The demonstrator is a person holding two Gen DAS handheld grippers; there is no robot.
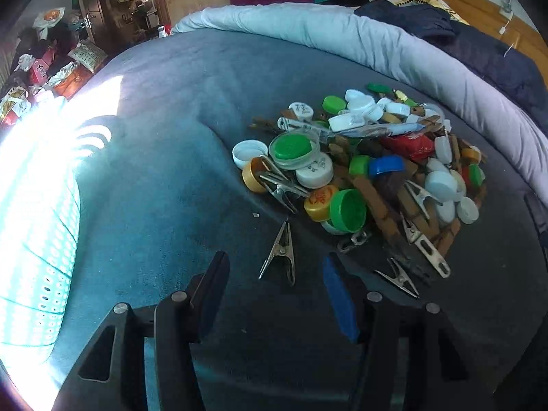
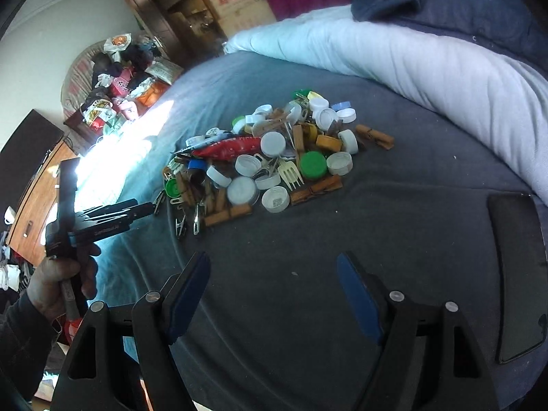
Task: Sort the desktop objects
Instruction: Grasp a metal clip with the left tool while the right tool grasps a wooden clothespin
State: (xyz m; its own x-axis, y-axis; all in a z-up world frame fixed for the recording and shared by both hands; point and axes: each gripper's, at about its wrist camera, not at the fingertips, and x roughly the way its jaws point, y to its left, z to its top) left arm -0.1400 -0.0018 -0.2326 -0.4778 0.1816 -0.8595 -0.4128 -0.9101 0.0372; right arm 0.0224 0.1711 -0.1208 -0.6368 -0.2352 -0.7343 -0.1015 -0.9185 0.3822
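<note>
A heap of small things (image 1: 359, 171) lies on the blue-grey bed sheet (image 1: 171, 188): white, green, yellow and blue bottle caps, brown wooden clothespins, metal clips, a red wrapper. One metal clip (image 1: 279, 253) lies apart at the heap's near edge, and my left gripper (image 1: 275, 263) hovers just short of it, open, with nothing held. A green cap (image 1: 347, 210) sits a little beyond. In the right wrist view the same heap (image 2: 274, 157) lies ahead of my right gripper (image 2: 274, 263), which is open and empty over bare sheet. My left gripper (image 2: 154, 207), held by a hand (image 2: 58, 284), reaches the heap's left edge.
A teal perforated basket (image 1: 37, 239) stands in bright sunlight at the left. A rolled pale quilt (image 2: 428, 68) and dark bedding bound the far and right sides. A flat black slab (image 2: 520, 274) lies on the sheet at the right. Cluttered furniture stands beyond the bed.
</note>
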